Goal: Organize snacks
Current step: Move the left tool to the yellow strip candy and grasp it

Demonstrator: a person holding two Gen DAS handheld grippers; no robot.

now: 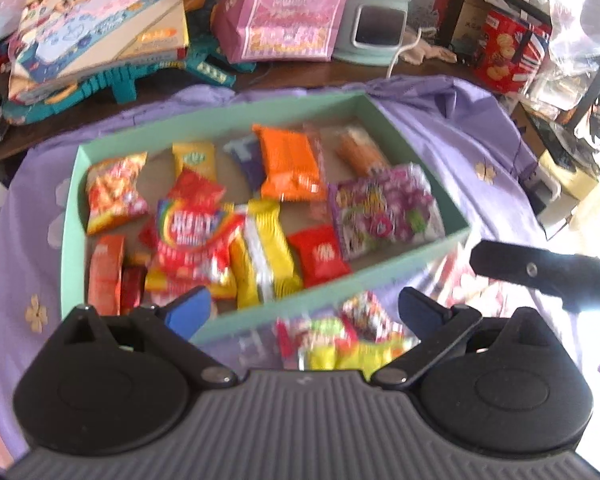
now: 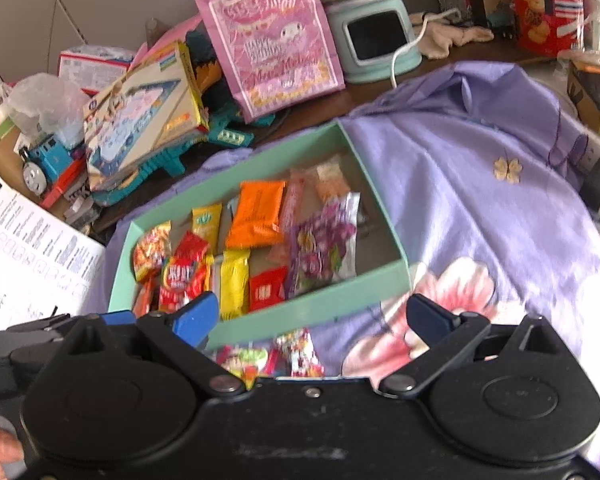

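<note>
Left gripper [image 1: 304, 312]: jaws spread wide, nothing between them; it hangs over the near wall of the green box [image 1: 380, 268].
Right gripper [image 2: 312, 316]: also spread wide and empty, just beside the left one, over the same near wall.
Snacks in the box: an orange pack [image 1: 290, 162] toward the far wall, a purple candy bag [image 1: 384, 210] at the right end, a yellow wafer pack [image 1: 266, 254] and a small red pack [image 1: 322, 256] against the near wall, a rainbow candy bag [image 1: 194, 240] toward the left end.
Snacks left out: a small heap of loose packets [image 1: 340, 340] lies on the purple floral cloth [image 1: 480, 136], just outside the near wall and under the left gripper; blurred, so their count is unclear.
Risk, box wall: a finger coming down could strike the near wall and shove or tip the light box, the cloth letting it slide.
Risk, grasp: the heap overlaps, so a pinch may take two packets or crush one.
Risk, grippers: both sit close together; reaching for the same heap, they could knock each other.
Risk, cloth: a low pinch might catch fabric with the packet.
Open room in the box: bare floor shows near the right end's near corner and along the far wall.
Open room outside: the cloth right of the box is free; the back and left edges of the desk are crowded with a pink gift bag [image 2: 272, 44] and toy boxes.
</note>
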